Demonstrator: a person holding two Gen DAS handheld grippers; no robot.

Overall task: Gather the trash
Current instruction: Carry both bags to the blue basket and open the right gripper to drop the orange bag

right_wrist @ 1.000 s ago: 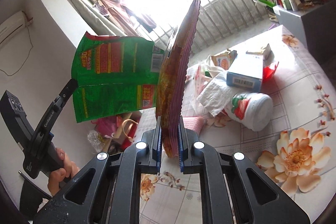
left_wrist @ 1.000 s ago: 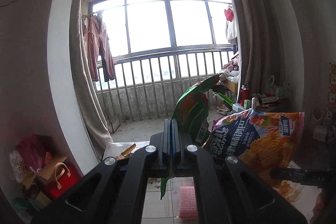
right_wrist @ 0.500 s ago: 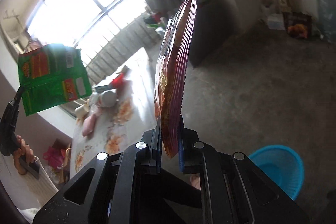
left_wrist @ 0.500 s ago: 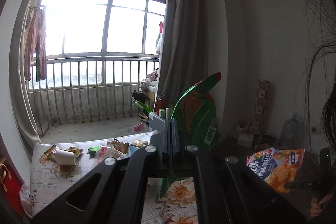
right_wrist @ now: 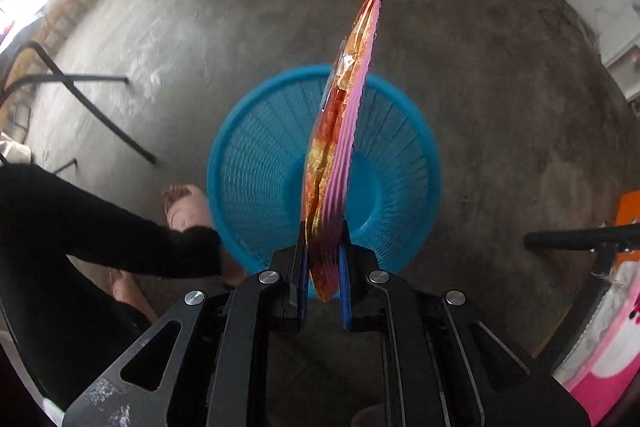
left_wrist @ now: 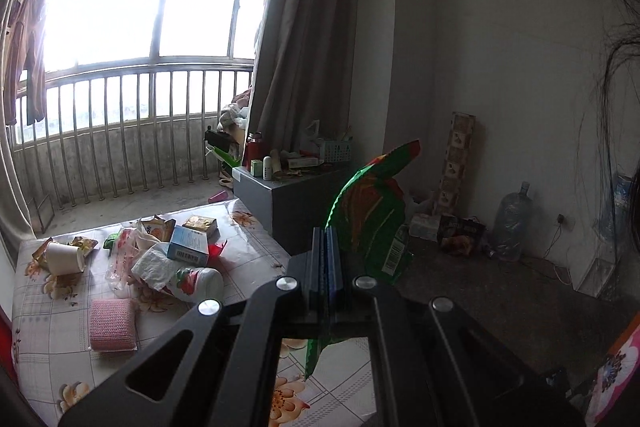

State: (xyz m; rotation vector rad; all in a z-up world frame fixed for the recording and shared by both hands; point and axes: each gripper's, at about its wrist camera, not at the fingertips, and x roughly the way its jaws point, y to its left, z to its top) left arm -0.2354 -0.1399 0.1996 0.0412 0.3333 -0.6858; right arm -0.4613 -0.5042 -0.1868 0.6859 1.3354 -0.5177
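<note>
The right gripper [right_wrist: 323, 267] points straight down at the concrete floor [right_wrist: 480, 107]. Its jaws are nearly closed, clamping the lower edge of an orange and pink snack bag [right_wrist: 340, 131], which is seen edge-on. The bag hangs directly over a blue slatted bin [right_wrist: 256, 163] standing on the floor. Beside the bin are a person's bare foot [right_wrist: 186, 203] and dark trouser leg [right_wrist: 100, 227].

The left gripper [left_wrist: 328, 251] points roughly level across the room. Its jaws are pressed tight together on a green snack bag [left_wrist: 372, 211], which sticks up and to the right of the fingers. To the left and below is a counter [left_wrist: 48, 355] with a flowered cloth. On it lies more litter: a paper cup [left_wrist: 64, 258] on its side, a small blue and white box [left_wrist: 188, 251], crumpled tissue [left_wrist: 154, 265], a tipped white bottle [left_wrist: 200, 281] and a pink sponge [left_wrist: 112, 323]. Behind the counter are a railing [left_wrist: 120, 131], bright windows and a grey curtain [left_wrist: 304, 39].
</note>
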